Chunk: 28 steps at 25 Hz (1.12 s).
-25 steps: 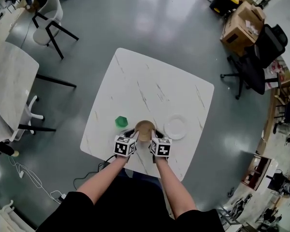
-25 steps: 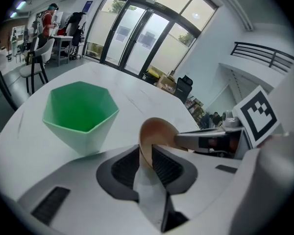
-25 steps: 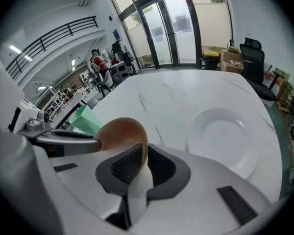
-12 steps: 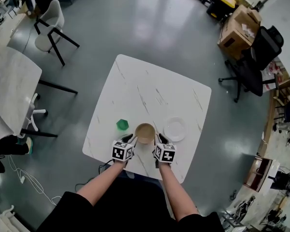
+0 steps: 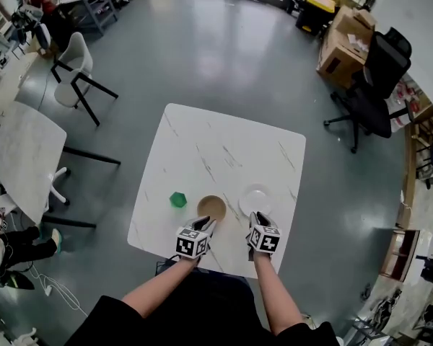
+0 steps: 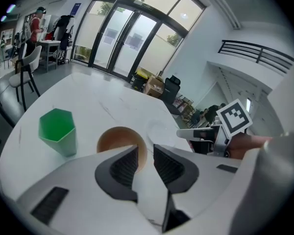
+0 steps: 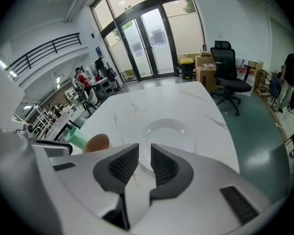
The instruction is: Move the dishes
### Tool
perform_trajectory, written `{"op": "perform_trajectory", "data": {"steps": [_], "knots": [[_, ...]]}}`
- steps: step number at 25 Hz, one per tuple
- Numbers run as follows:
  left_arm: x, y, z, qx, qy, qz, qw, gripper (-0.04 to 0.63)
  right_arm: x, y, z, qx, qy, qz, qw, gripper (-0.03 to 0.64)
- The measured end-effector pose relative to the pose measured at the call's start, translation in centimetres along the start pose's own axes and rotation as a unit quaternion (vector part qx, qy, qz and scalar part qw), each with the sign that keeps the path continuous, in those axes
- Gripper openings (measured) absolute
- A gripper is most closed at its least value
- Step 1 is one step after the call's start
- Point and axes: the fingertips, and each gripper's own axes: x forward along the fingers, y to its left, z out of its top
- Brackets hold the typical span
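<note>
The white plate (image 5: 255, 199) almost melts into the white marbled surface (image 5: 224, 143); only its rim shows faintly. In the left gripper view the near edge of the brown bowl (image 5: 211, 207) hides behind the left tongs (image 5: 208, 226). The bowl is round and tan inside. It sits near the surface's 6 o'clock edge, with the plate at its 3 o'clock and a green hexagonal cup (image 5: 177, 200) at its 9 o'clock. Both tongs have just been opening. The left tongs stand parted and grip nothing, the bowl just past their tips at 12 o'clock. The right tongs (image 5: 256, 219) are likewise parted and empty, the plate ahead.
</note>
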Motion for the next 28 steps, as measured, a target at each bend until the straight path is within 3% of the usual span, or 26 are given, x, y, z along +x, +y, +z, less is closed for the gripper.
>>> {"op": "perform_trajectory", "data": {"steps": [13, 28], "knots": [[7.9, -5.9, 3.8, 0.030, 0.014, -0.023, 0.9992, 0.101, -0.1, -8.1, 1.2, 0.026, -0.002, -0.022, 0.999, 0.089], [14.5, -4.2, 3.7, 0.016, 0.091, 0.011, 0.9956, 0.114, 3.4, -11.1, 0.8, 0.033, 0.035, -0.006, 0.999, 0.097]]}}
